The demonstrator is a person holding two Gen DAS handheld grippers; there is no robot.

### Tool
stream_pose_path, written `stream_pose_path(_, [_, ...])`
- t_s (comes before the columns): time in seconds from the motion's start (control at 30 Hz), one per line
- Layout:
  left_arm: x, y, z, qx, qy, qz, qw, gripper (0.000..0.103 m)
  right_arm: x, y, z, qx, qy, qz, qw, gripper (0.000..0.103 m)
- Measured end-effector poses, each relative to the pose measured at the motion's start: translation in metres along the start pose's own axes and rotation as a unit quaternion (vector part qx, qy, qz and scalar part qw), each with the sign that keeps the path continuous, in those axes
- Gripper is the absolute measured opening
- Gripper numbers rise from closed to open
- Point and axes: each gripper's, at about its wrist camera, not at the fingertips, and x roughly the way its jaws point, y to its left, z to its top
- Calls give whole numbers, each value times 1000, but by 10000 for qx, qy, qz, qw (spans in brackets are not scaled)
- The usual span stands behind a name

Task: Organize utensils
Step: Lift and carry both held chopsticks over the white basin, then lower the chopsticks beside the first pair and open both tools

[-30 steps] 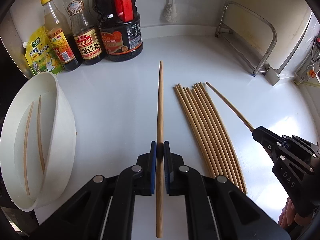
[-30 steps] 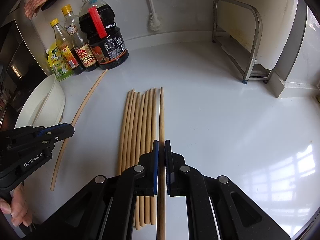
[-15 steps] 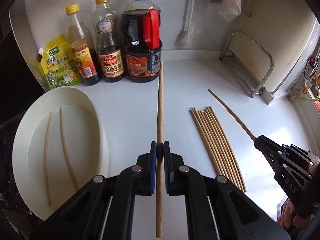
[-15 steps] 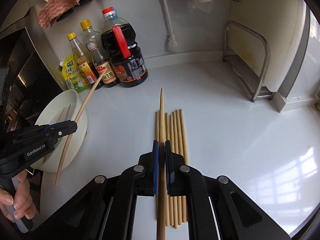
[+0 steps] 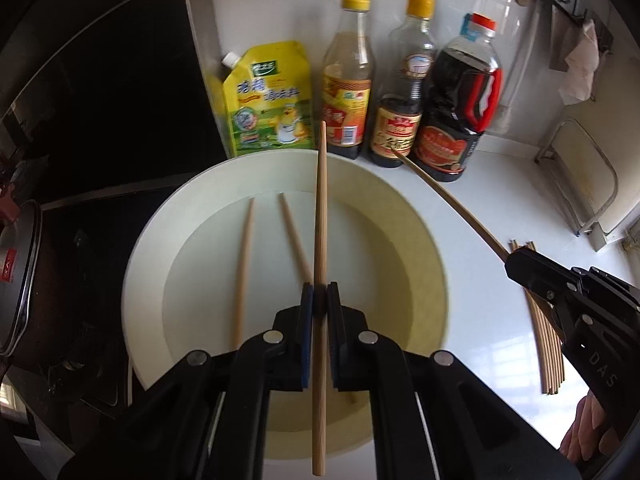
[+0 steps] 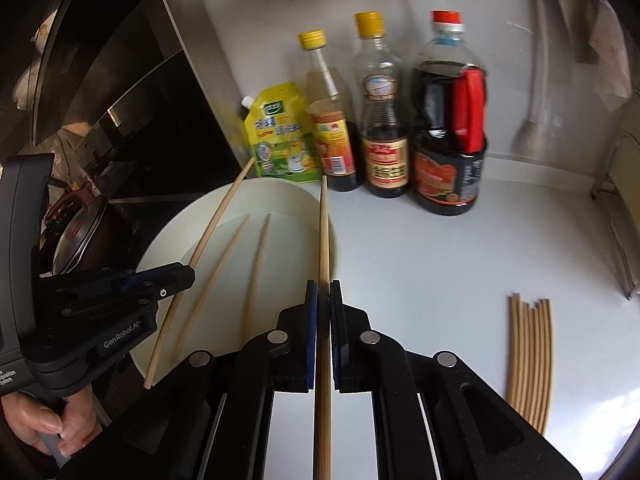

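Both grippers, left (image 5: 319,304) and right (image 6: 323,308), each pinch one slender wooden chopstick (image 5: 320,240) over the round white basin (image 5: 424,232), awaiting release inside.

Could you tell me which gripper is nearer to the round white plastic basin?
Left. The left gripper holds its chopstick above the round white plastic basin; the right gripper hangs by its right rim.
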Motion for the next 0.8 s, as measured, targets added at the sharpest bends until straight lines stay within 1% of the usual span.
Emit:
stream_pose_path(0.13, [15,29,-4,-85,128,62,9999,8,33,29,10,-65,173,109,9998,6])
stream_pose_path(0.33, [41,55,-8,-159,384,83,9991,8,73,55,15,-151,511,17,9986,6])
stream_pose_path(0.53, [67,62,-9,-170,672,7,9976,8,103,59,14,-49,803,-107,9967,6])
stream_pose_path(0.8, [86,70,-9,-265,901,-58,9956,8,120,57,4,79,1085,-67,9940,6])
